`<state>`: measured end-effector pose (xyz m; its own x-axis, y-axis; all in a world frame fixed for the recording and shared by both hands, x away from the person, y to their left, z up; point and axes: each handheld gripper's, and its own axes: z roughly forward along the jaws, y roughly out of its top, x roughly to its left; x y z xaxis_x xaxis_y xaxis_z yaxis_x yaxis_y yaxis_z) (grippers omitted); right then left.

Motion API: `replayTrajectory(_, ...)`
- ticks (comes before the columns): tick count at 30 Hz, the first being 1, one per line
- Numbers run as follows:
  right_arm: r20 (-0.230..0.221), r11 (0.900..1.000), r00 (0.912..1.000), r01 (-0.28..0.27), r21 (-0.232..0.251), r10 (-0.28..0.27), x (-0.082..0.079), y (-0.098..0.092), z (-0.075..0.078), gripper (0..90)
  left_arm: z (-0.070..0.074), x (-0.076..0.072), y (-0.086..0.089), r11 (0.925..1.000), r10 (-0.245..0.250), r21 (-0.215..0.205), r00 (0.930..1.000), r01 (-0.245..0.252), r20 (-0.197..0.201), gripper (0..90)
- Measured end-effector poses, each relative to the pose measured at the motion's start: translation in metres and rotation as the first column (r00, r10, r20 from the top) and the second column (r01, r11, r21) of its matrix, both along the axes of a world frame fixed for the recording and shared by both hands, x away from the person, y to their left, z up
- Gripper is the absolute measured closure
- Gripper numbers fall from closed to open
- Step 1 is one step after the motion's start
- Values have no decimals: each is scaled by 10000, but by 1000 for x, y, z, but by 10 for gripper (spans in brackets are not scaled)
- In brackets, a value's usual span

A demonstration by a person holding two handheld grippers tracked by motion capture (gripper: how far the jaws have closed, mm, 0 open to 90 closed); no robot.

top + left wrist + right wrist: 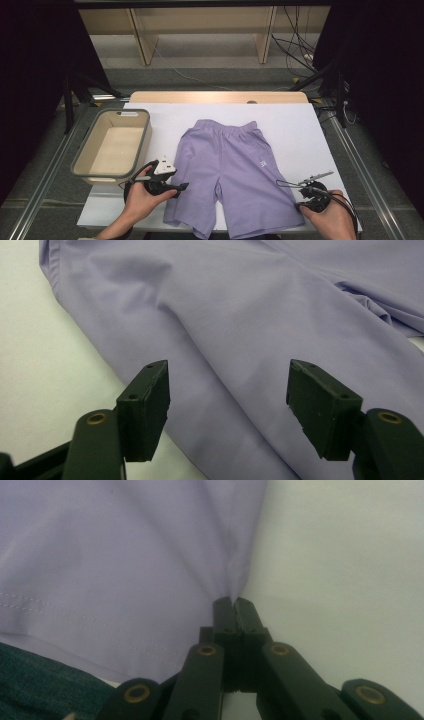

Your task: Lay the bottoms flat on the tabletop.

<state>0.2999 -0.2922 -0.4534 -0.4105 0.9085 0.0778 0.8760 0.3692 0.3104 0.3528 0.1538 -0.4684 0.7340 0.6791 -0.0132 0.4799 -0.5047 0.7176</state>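
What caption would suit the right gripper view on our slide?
Right gripper shut on the side edge of the purple shorts, which lie on the white table cover.

Left hand [141, 192] grips the black two-jaw left gripper [184, 187], held level, jaws apart over the lilac cotton shorts' [235, 170] outer leg edge. Right gripper [234, 601]: jaws closed, apparently pinching the shorts' opposite hem corner; right hand [327, 216] behind it.
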Motion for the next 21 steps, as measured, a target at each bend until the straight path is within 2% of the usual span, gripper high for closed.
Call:
replayTrajectory(3, -39, 10000, 9999, 99, 2, -99, 0, -3, 3, 900, 0, 0, 0, 10000, -1, 18, 10000, 0, 17, 337)
replayTrajectory(6, -110, 9998, 9999, 50, -194, -52, -1, -5, 4, 900, 0, 0, 0, 10000, 1, 1, 10000, -1, -8, 337)
replayTrajectory(9, -409, 9993, 9992, -64, -376, 48, 0, -6, 2, 900, 0, 1, 0, 10000, 2, 8, 10000, -2, -12, 338)
replayTrajectory(11, -386, 9991, 9992, -142, -405, 126, 1, -6, 4, 847, 0, 1, 0, 10000, 11, -1, 10000, -11, -10, 339)
replayTrajectory(12, -219, 9992, 9997, -125, -383, 117, 3, -6, 6, 797, 0, 1, 1, 10000, 28, -8, 10000, -28, -14, 339)
replayTrajectory(14, 549, 9998, 9984, -82, -200, 93, 9, -6, 14, 713, 0, 2, 1, 10000, 70, -18, 10000, -70, -37, 339)
replayTrajectory(15, 1005, 10000, 9949, -48, -75, 55, 15, -5, 18, 677, 0, 2, 1, 9999, 108, -58, 9999, -108, -40, 340)
replayTrajectory(16, 1330, 9999, 9911, -41, 117, 25, 20, -5, 21, 649, 0, 2, 1, 9999, 102, -49, 9999, -102, -65, 340)
replayTrajectory(18, 2115, 9981, 9773, -40, 614, -91, 40, -3, 25, 604, 0, 3, 1, 10000, 87, -35, 9999, -87, -55, 340)
replayTrajectory(20, 2580, 9955, 9661, -140, 936, -106, 61, 3, 26, 558, 0, 3, 1, 10000, 81, -37, 10000, -81, -53, 340)
replayTrajectory(21, 2681, 9942, 9633, -201, 1060, -91, 69, 5, 25, 545, 0, 3, 0, 10000, 80, -35, 10000, -80, -54, 340)
